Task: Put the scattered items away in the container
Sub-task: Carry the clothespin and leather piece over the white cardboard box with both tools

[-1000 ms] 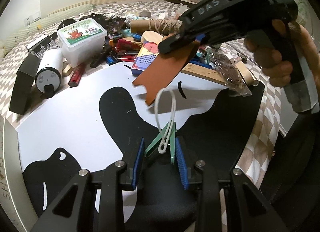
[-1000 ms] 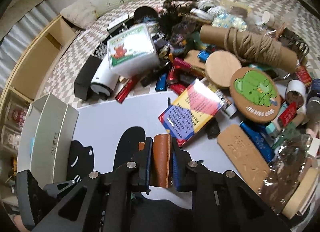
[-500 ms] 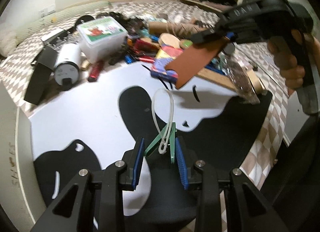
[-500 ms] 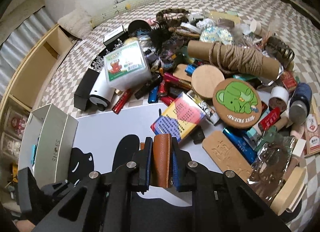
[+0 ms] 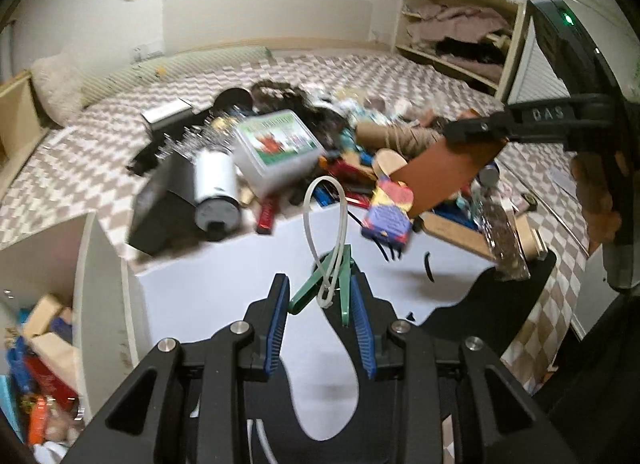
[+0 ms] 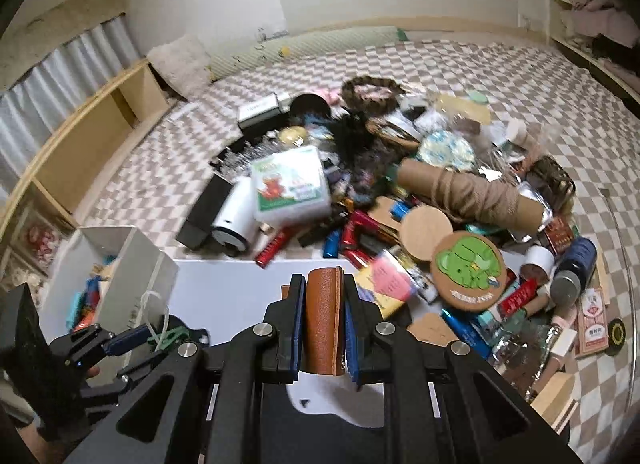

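Here, left tool (image 5: 320,304) pinching green clothespin (image 5: 320,284), right tool (image 6: 323,328) clamped on brown leather piece (image 6: 322,320)

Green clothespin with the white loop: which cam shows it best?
Left wrist. The green clothespin sits centred between the left gripper's fingers, white loop standing up. Right wrist shows it small, low at the left edge.

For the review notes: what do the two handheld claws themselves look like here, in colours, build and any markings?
Both are matte black plastic frames with triangular cut-outs and silver round bolts. The left claw and right claw each carry blue ribbed pads on the fingers. Seen from the left wrist view, the right unit shows white "DAS" lettering and a green light on top.
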{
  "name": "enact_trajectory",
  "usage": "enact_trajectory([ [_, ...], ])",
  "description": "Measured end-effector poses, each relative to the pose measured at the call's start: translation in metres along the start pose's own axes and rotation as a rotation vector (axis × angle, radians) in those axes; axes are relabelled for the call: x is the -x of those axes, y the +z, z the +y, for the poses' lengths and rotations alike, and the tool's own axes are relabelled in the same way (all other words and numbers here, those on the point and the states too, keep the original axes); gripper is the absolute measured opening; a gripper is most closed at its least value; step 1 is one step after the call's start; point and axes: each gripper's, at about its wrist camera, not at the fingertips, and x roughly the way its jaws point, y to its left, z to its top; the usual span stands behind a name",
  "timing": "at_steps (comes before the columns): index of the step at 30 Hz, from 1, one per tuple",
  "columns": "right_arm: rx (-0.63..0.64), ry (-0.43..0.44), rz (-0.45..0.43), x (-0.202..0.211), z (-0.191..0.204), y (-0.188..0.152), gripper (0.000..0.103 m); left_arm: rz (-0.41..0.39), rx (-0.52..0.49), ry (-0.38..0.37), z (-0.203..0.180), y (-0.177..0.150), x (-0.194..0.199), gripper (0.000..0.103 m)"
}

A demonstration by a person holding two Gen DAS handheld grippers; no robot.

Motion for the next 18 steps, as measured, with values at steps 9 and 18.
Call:
enact_trajectory([
  [9,0.061,0.045,-0.054,0.016,0.038,0.008,0.018,-0.060,0.092,0.104,0.043,0.006,0.048,0.031],
  [18,0.140,0.106,-0.075,0.021,0.094,0.013,0.018,-0.096,0.196,0.195,0.086,-0.003,0.093,0.031],
])
